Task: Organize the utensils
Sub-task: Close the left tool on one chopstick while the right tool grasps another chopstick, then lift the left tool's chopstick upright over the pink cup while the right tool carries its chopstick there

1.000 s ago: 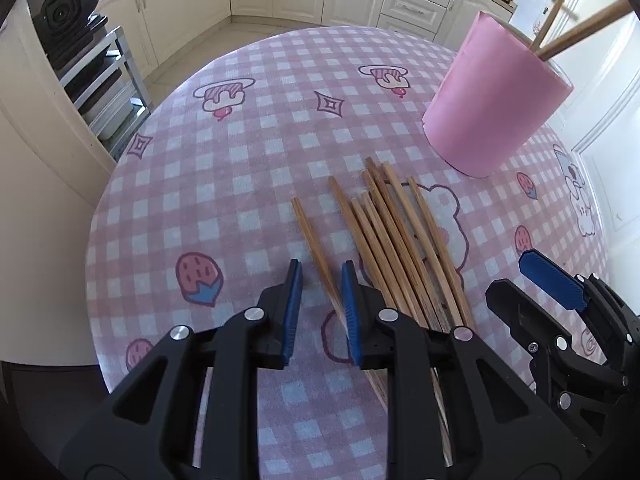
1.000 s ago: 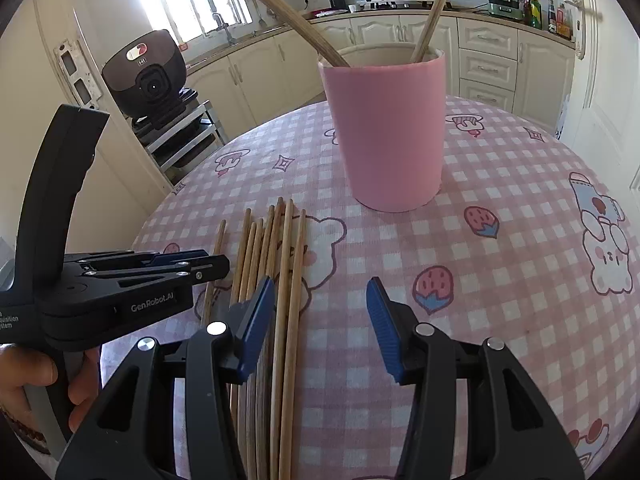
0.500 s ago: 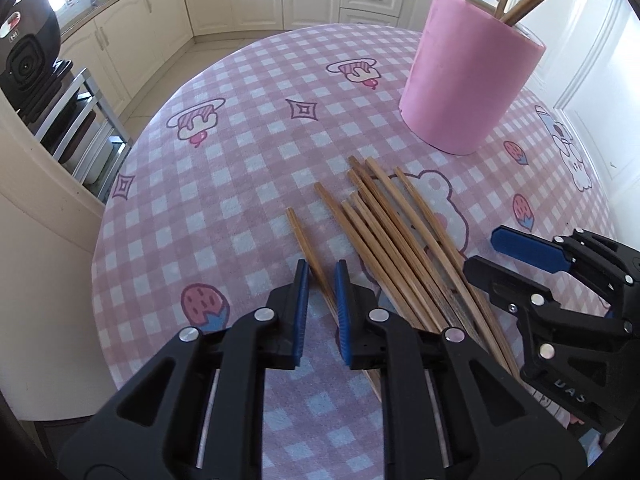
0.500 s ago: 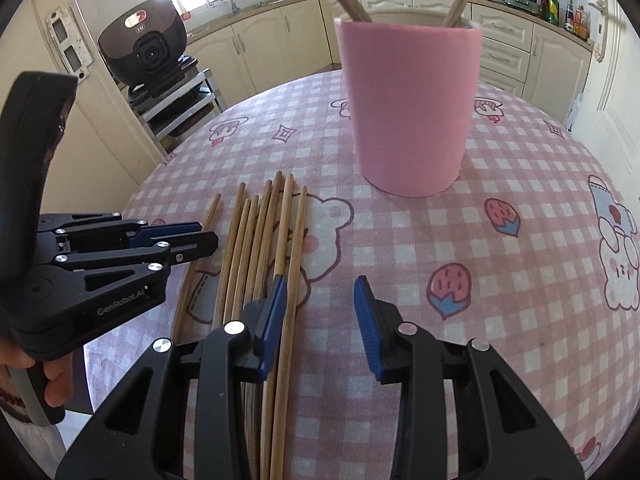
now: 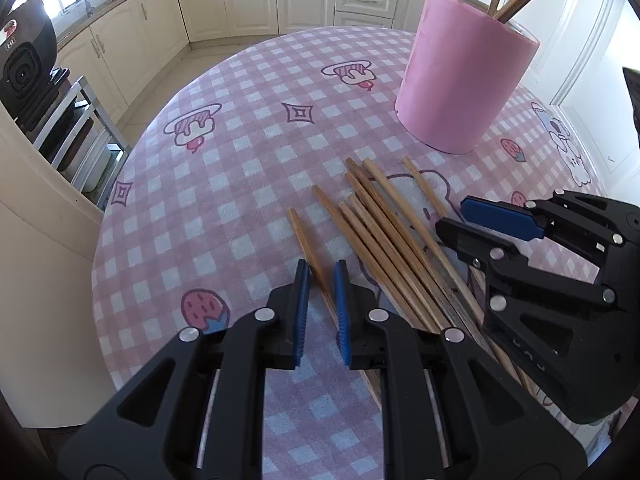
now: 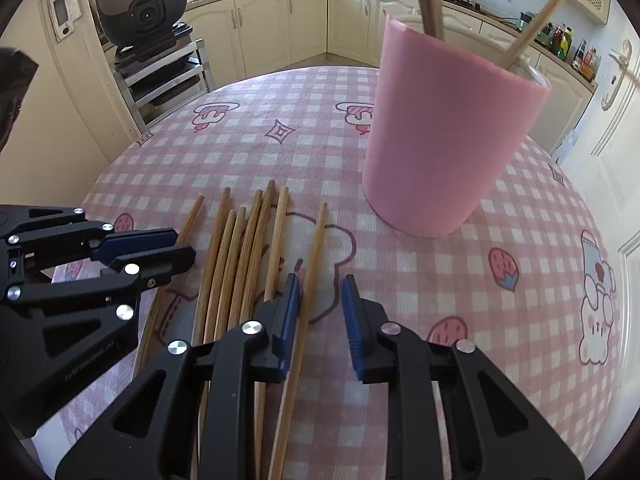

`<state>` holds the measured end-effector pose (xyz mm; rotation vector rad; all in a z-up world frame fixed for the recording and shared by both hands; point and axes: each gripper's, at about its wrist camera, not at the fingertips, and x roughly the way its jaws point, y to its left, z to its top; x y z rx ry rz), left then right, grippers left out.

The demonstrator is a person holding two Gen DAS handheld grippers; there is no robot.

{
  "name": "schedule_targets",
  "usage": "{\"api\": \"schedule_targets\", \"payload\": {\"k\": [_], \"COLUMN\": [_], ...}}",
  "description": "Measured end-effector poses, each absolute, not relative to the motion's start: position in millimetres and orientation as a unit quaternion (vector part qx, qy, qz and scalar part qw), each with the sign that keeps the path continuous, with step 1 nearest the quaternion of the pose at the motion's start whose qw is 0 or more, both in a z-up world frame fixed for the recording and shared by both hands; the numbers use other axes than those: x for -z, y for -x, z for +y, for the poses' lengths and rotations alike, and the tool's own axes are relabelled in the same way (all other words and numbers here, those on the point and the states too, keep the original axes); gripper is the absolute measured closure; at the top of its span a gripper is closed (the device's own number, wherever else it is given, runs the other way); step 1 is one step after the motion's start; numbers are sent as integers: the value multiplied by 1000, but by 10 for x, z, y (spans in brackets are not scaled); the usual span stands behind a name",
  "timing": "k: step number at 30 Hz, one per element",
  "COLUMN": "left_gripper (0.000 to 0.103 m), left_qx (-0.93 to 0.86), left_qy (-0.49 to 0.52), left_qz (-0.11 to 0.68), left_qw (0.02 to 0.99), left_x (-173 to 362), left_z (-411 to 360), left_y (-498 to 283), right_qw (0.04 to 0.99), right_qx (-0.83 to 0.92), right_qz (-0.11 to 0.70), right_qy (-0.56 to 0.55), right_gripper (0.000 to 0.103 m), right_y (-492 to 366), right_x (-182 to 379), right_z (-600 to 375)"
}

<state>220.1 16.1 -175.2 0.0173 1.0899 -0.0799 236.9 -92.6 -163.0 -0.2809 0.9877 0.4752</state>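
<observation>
Both grippers had crept forward along the chopsticks [image 5: 384,236]. Left gripper [image 5: 322,276] straddled the outermost stick [image 5: 306,240] near the table [image 5: 168,216] edge, jaws narrowly parted, not pinching. Right gripper [image 6: 320,300] was released around the rightmost stick [image 6: 314,256]. Bare cloth lay before the cup [image 6: 444,148].

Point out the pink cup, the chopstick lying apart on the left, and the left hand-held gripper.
pink cup [image 5: 460,92], left wrist view, middle of its side wall.
lone chopstick [image 5: 301,232], left wrist view, upper shaft.
left hand-held gripper [image 5: 322,276], left wrist view, midway between fingertips.
</observation>
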Motion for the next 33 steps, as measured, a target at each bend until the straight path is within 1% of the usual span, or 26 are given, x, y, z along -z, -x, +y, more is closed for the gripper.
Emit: {"api": "schedule_targets", "payload": {"k": [2,5,9,15,24,30,33], "left_gripper": [90,92,97,98,98,98,98], "left_qx": [35,36,53,76,124,148,144], "left_qy": [0,16,57,87,108,131,126], "left_qz": [514,508,506,485,405,355,332], "left_qw": [857,860,859,867,899,914,924], "left_x": [1753,1749,1729,1508,750,394,249], "left_z": [183,217,305,312,247,248,252], "left_y": [-2182,-2155,-2103,-1966,-1638,-1518,-1506], "right_qw": [846,848,847,855,888,908,917], "right_qx": [-221,-223,-247,-271,-280,-272,-263], "right_qz": [465,464,465,442,362,314,293], "right_qy": [138,126,75,22,-36,-55,-61], "right_gripper": [97,99,99,99,99,99,99], "right_y": [-2392,-2399,-2331,-2112,-1784,-1665,-1672], "right_x": [1634,1631,1575,1336,727,390,304], "right_z": [-907,-914,-1069,-1309,-1755,-1943,-1963]}}
